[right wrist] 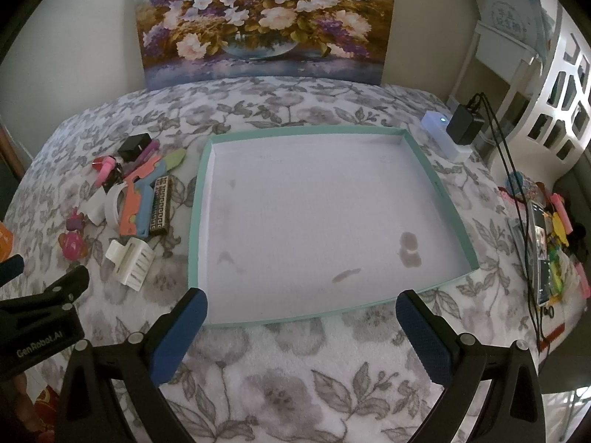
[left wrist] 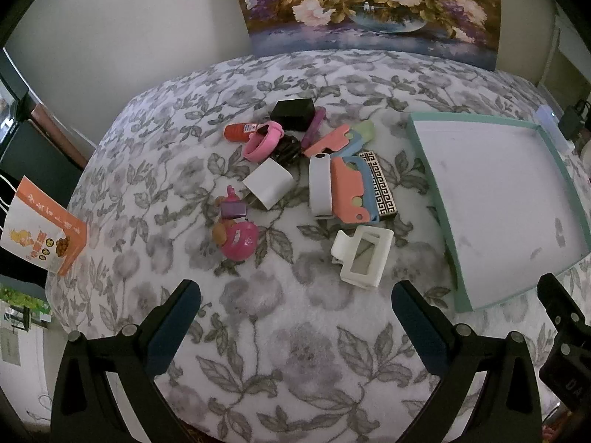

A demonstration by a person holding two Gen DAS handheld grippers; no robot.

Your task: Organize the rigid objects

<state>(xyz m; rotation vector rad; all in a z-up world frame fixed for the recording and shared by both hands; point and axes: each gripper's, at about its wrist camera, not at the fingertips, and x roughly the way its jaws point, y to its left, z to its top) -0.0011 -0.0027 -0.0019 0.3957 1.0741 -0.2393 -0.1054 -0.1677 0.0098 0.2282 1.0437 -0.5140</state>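
A pile of small rigid objects lies on the floral cloth: a white hair claw, a pink round toy, a white curved piece, a white band, a coral and blue toy, a patterned box, a pink band, a black box. An empty teal-rimmed tray sits to their right. My left gripper is open above the cloth, short of the hair claw. My right gripper is open at the tray's near rim.
A flower painting leans on the wall behind. A white box with a black charger and cable lies at the back right. Phones and colourful items lie at the right edge. An orange paper bag hangs at the left.
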